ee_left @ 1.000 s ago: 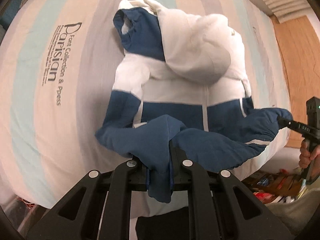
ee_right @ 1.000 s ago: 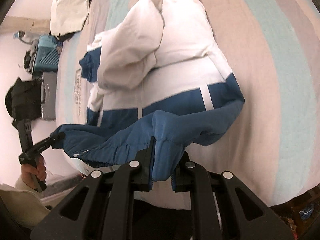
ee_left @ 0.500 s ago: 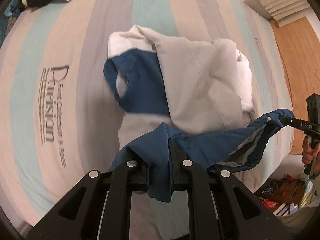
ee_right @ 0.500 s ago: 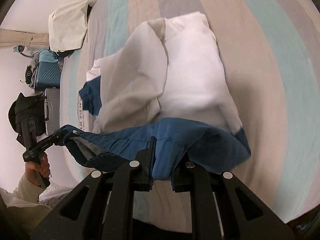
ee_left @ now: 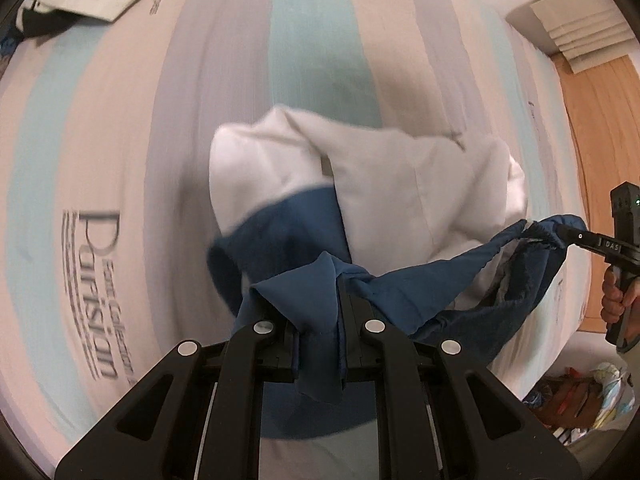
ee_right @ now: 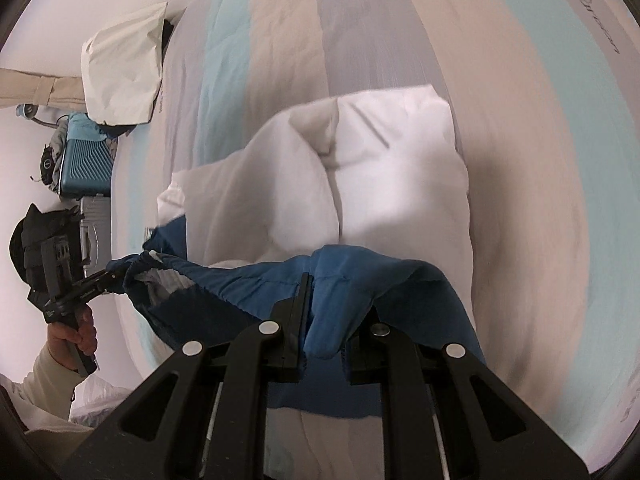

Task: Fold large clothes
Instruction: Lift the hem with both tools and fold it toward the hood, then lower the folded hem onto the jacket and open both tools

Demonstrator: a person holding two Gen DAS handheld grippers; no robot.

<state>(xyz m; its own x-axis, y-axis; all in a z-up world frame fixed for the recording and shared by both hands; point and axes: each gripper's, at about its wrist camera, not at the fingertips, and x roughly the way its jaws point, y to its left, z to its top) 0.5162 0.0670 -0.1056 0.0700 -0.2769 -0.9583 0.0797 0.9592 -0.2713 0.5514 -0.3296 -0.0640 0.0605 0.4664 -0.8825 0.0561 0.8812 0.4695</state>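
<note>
The striped pastel bedsheet (ee_left: 120, 120) covering the bed bears dark printed lettering, "Parisian" (ee_left: 98, 296), near its left edge, with a smaller blurred line beside it starting "Font Collection". The black handheld gripper (ee_left: 612, 246) at the bed's right edge carries small white letters reading "DAS".
</note>
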